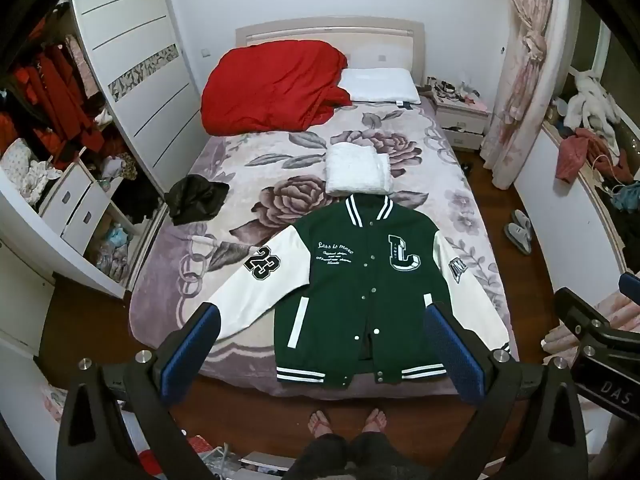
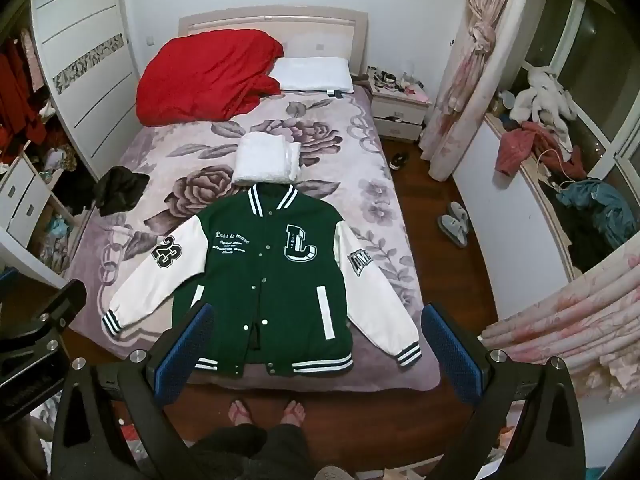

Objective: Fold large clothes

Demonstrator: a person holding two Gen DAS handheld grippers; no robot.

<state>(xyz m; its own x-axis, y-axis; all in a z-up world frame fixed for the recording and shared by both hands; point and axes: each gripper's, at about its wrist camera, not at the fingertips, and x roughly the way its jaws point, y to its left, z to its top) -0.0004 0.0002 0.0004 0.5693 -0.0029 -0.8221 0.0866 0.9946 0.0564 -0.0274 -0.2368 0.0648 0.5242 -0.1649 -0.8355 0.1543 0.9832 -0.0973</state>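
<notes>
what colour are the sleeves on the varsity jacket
White, with green and white striped cuffs; the jacket body is dark green. Clearest in the right wrist view.

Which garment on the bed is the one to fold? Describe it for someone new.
On the floral bed, nearest the foot edge, lies the jacket, spread flat, front up. Unlike the white folded bundle above its collar, it is green with white sleeves.

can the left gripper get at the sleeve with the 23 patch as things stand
Probably yes. The left gripper hangs above the bed's foot with its jaws wide and empty, and the sleeve lies flat and uncovered on the blanket, nothing between them.
</notes>
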